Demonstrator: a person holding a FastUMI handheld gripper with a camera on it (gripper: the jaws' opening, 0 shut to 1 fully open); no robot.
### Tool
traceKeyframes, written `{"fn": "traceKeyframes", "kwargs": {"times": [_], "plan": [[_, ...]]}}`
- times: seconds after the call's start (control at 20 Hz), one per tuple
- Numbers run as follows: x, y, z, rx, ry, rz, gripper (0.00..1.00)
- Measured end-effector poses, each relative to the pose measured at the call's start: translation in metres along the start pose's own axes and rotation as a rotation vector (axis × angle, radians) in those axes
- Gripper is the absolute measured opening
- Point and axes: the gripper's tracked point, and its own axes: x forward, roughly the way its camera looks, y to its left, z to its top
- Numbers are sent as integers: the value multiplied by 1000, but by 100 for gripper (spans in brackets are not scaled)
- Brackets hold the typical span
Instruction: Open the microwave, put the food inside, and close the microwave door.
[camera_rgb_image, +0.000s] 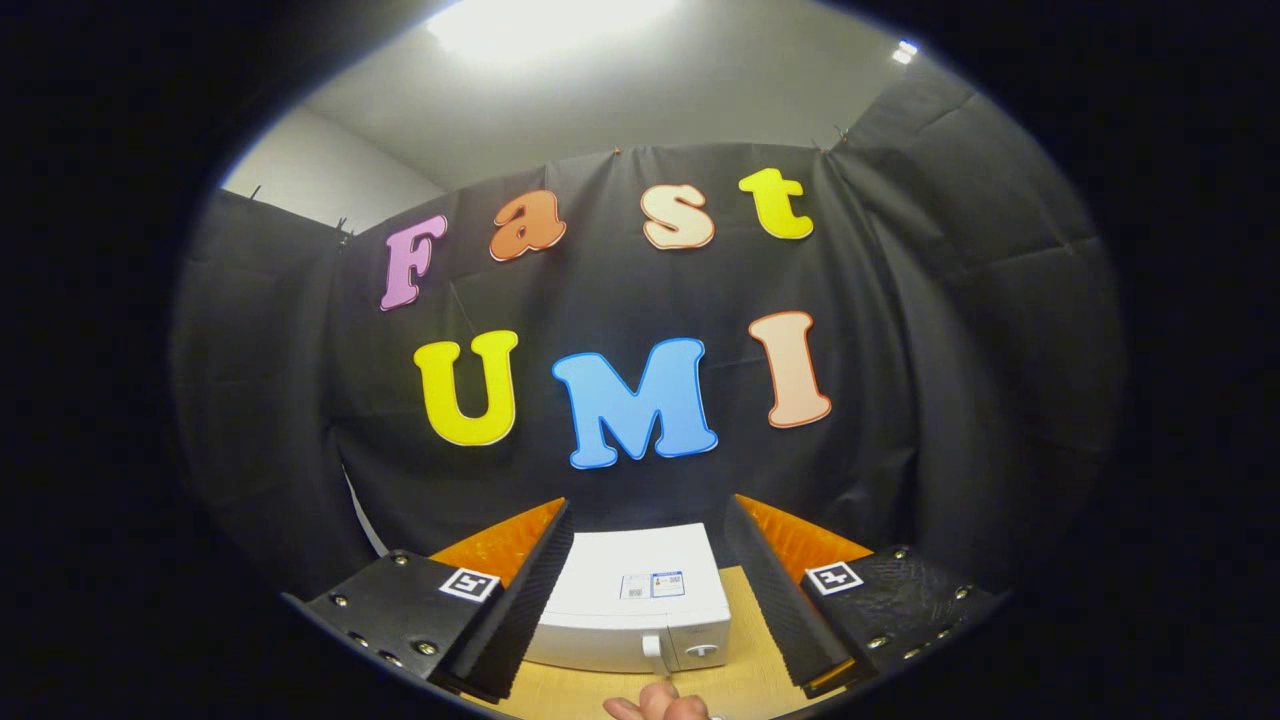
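A white microwave (640, 600) stands on a wooden table (745, 680) below me, seen from above, its door shut and its knobs on the right of the front. My gripper (648, 590) is open, held high above the table with the microwave framed between its two fingers (520, 610) and nothing held. A person's fingers (655, 705) show on the table in front of the microwave.
The black cloth booth wall (640, 300) hangs right behind the microwave and wraps round both sides. A grey ceiling with a bright lamp (540, 25) is above.
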Motion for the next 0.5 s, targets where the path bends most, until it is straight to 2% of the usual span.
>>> {"fn": "traceKeyframes", "kwargs": {"times": [0.2,0.5], "plan": [[-9,10,24,-50,-31,5,96],[-12,16,2,-58,20,16,96]]}}
